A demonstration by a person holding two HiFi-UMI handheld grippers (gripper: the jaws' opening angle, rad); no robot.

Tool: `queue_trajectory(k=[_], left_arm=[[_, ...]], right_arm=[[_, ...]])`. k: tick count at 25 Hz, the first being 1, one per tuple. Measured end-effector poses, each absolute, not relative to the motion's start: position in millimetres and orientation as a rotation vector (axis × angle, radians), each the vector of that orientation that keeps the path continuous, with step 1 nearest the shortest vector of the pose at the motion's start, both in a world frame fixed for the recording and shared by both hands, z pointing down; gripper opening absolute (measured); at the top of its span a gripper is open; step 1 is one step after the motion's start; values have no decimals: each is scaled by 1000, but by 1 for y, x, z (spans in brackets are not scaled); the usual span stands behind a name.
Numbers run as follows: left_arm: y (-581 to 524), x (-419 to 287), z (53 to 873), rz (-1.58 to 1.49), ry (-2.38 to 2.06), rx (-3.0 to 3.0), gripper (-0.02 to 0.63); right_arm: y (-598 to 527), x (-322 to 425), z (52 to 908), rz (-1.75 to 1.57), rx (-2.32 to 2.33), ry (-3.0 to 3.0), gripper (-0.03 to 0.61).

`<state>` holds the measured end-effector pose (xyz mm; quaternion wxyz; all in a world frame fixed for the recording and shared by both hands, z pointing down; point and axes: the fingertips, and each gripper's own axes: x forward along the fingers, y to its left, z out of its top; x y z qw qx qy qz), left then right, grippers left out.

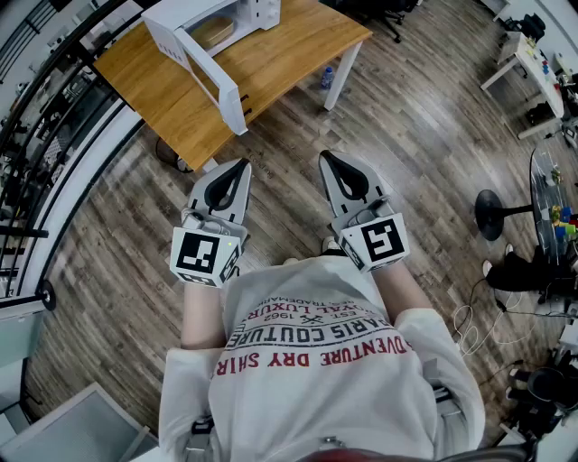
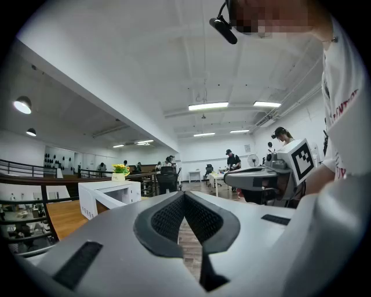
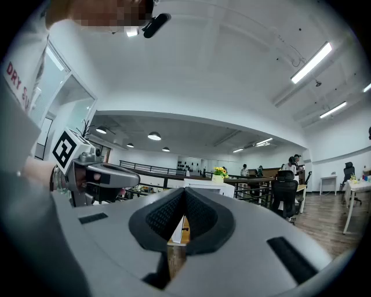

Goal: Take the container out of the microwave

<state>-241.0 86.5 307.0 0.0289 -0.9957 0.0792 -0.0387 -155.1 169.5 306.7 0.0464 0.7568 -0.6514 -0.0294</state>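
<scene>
From the head view, we hold the left gripper (image 1: 241, 166) and the right gripper (image 1: 327, 159) level in front of us, both empty. The microwave (image 1: 248, 11) sits on the wooden table (image 1: 172, 86), well ahead and to the left of both tools. Its door (image 1: 212, 72) hangs open toward us, and the container (image 1: 212, 32) shows as a tan shape inside.

In the left gripper view, the pads meet at the tip with nothing between them. The microwave lies off to the left of the jaws.

In the right gripper view, the jaws are likewise pressed together and bare, and the microwave sits almost straight beyond them.

We judge we should step closer, part the jaws before entering, and steer clear of the door's edge.
</scene>
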Motion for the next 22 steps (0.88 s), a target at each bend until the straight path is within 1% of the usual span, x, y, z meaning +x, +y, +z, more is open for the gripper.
queue_trajectory(k=[18, 19, 20, 21, 22], left_arm=[[73, -207, 322, -114, 189, -3110, 14], [72, -204, 322, -115, 191, -3113, 14], [71, -201, 323, -117, 195, -3115, 14], [70, -198, 324, -119, 199, -3116, 14], [68, -194, 325, -123, 204, -3114, 14]], right_arm=[[160, -125, 319, -58, 2350, -1990, 32], [159, -120, 318, -76, 2345, -1970, 70], [158, -114, 318, -92, 2340, -1953, 163], [157, -106, 318, -103, 2339, -1943, 223], [155, -98, 318, -104, 2347, -1937, 230]])
